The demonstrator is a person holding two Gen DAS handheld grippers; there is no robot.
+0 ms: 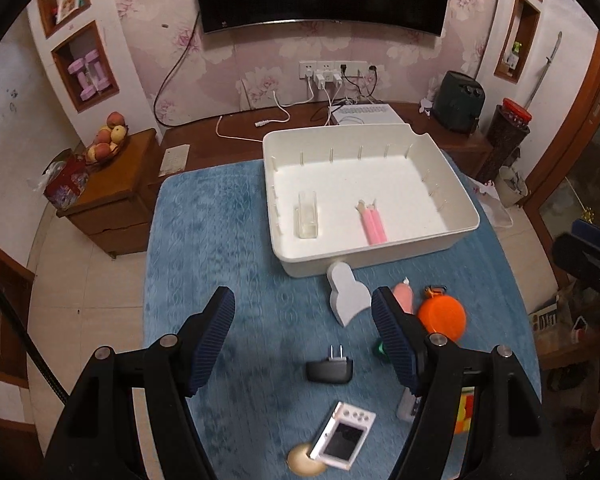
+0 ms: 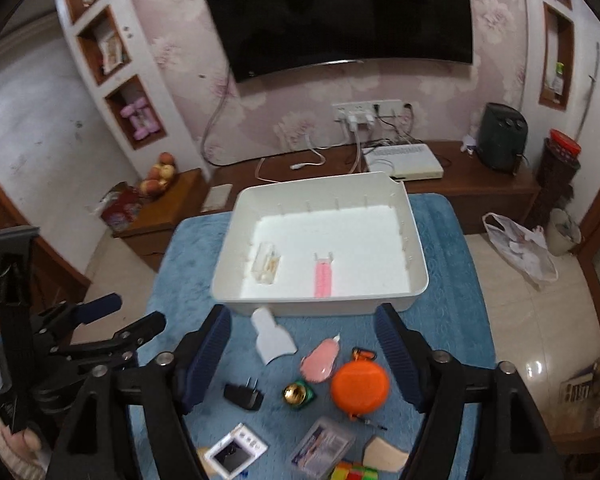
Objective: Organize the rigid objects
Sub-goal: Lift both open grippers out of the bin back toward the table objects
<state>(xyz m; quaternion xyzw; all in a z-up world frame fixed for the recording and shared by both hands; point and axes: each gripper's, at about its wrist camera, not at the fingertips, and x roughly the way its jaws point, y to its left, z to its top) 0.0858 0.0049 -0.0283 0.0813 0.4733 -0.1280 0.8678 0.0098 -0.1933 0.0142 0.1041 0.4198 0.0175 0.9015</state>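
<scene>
Both claws apart, empty | black plug adapter [image 1: 329,369] between left claw [image 1: 303,322] fingers, prongs toward white bin [image 1: 462,204] | left nearer

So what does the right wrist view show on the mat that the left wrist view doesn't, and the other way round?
Only the right wrist view shows the clear plastic case and the left gripper, open. The left wrist view shows nothing on the mat that the right lacks. Both show the white bin holding a pink item and a clear box, plus the black plug, orange case and small camera on the blue mat.
</scene>
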